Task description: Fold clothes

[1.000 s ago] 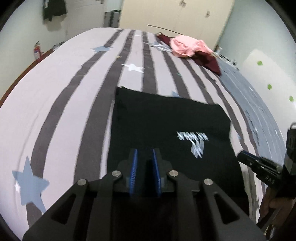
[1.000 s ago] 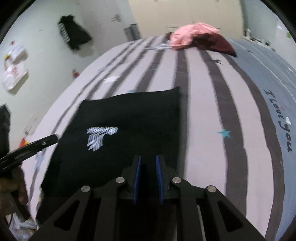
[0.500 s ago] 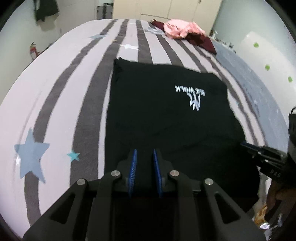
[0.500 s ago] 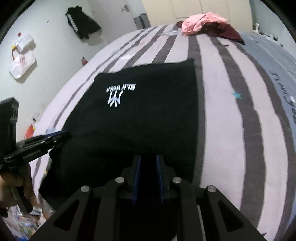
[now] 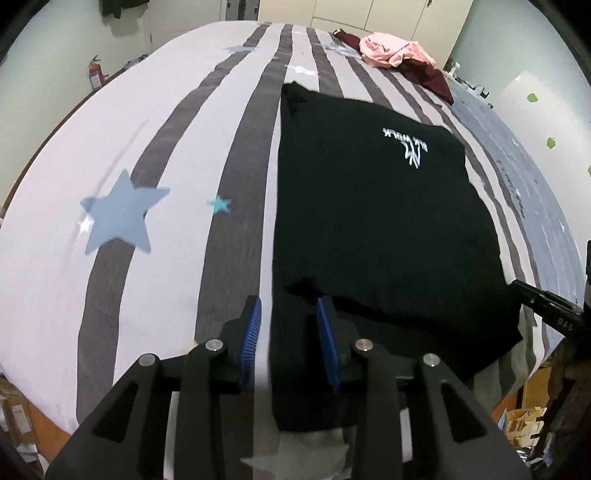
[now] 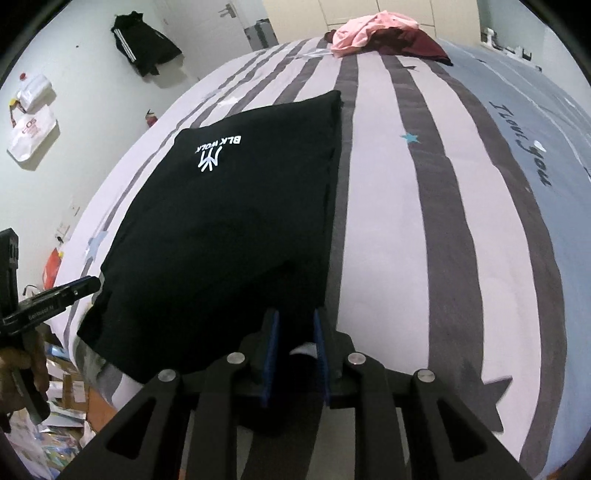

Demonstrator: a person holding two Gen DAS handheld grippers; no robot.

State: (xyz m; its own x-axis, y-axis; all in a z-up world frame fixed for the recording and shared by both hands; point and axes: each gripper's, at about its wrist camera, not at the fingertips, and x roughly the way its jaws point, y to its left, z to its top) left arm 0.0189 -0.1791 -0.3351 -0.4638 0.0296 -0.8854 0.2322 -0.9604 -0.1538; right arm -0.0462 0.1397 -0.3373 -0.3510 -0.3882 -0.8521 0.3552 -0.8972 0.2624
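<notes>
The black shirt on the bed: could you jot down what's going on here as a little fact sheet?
surface: striped bed cover with star prints
main item: black shirt, lying flat, white logo facing up, near edge hanging over the bedside
left tongs: have just been opening, the shirt's near left corner between the pads
right tongs: also have just been opening, at the near right corner
other clothes: pink garment on a dark red garment at the far end
stage: shirt being let go
</notes>
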